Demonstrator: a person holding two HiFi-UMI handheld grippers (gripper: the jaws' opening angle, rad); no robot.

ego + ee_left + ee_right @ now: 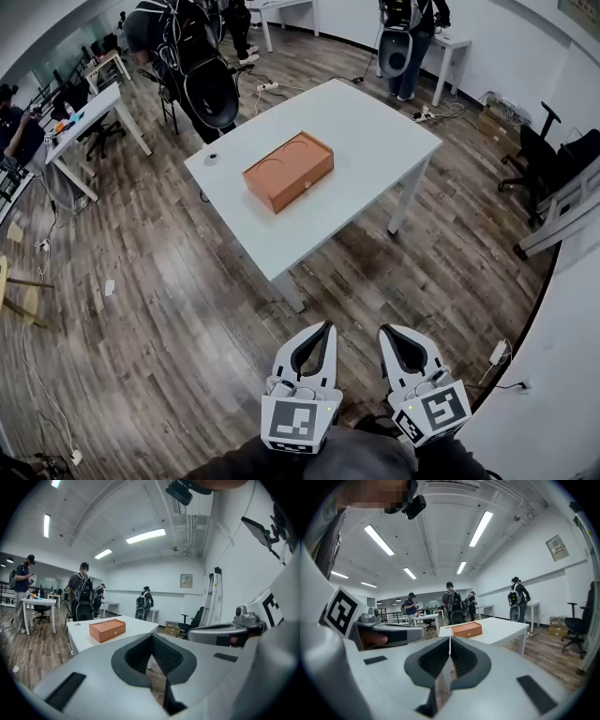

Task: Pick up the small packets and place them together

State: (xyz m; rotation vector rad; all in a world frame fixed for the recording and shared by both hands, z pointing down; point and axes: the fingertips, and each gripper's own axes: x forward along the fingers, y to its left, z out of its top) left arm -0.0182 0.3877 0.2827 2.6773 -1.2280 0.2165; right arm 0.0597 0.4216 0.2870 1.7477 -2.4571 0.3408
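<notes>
Head view: L gripper (327,326) and R gripper (385,328) were side by side at the near edge, over the wood floor (141,281), both well short of the white table (375,122). Both were clenched, pads together, nothing btwn them. Each gripper's own view bore that out: L gripper (151,635) tips met, and R gripper (450,638) tips met on a thin line. The small packets couldn't be made out in any view.

Only the head view gave the tabletop from above. An orange box (289,171) w/ two round outlines on its lid sat abt mid-table. A small round item (212,159) lay apart from it, toward the table's left edge. The gripper views caught the orange box (107,630) (466,630) low and side-on, so no lid detail.

Left gripper view alone showed a ladder (212,595) leaning on the right wall, plus the R gripper's body close at right. Right gripper view alone showed the L gripper's marker cube (340,611) at left and an office chair (573,630) far right.

People w/ backpacks (192,56) stood beyond the table's far side in all three views.
</notes>
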